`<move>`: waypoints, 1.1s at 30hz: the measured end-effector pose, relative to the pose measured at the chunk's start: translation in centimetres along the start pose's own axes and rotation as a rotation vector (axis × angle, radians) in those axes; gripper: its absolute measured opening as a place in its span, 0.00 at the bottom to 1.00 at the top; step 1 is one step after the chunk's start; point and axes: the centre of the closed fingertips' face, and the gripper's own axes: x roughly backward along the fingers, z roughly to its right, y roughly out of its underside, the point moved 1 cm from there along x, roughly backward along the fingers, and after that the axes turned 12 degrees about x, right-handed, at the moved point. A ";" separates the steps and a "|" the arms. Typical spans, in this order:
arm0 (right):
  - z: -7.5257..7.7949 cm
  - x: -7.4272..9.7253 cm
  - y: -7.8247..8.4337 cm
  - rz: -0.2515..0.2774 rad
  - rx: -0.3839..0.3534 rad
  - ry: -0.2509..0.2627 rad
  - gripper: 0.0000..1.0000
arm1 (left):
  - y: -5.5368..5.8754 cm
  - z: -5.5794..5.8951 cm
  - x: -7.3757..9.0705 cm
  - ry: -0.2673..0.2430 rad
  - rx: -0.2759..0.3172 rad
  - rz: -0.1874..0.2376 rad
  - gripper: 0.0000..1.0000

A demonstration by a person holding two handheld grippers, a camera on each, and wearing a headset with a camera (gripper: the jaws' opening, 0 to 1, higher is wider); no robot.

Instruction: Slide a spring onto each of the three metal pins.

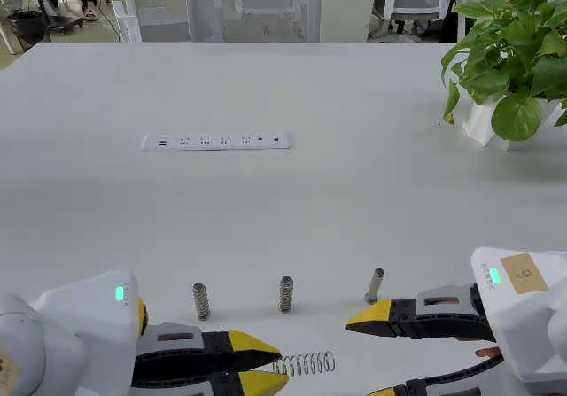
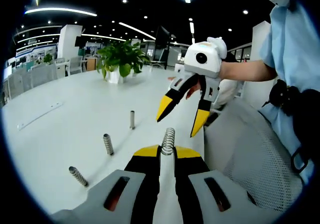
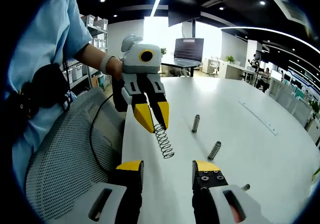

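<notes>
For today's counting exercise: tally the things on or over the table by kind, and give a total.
Pin: 3
Spring: 3, one in the left tool
Power strip: 1
Potted plant: 1
Total: 8

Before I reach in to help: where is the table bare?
Bare: the wide stretch between the power strip and the pins, also left of the plant. Crowded: the near edge, with left claw, right claw and spring.

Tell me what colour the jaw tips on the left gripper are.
Yellow, best in the head view, where the left gripper holds the spring.
</notes>
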 end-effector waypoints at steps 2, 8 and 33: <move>-0.1 -0.1 -0.1 0.008 0.003 -0.005 0.30 | 0.0 0.2 -0.1 0.012 0.004 0.002 0.06; -0.4 -0.1 -0.2 0.018 0.020 -0.022 0.19 | 0.3 0.7 -0.1 0.038 0.012 -0.006 0.06; -1.2 -0.5 -0.4 0.021 0.054 -0.075 0.06 | 0.6 1.3 -0.1 0.069 0.038 0.003 0.06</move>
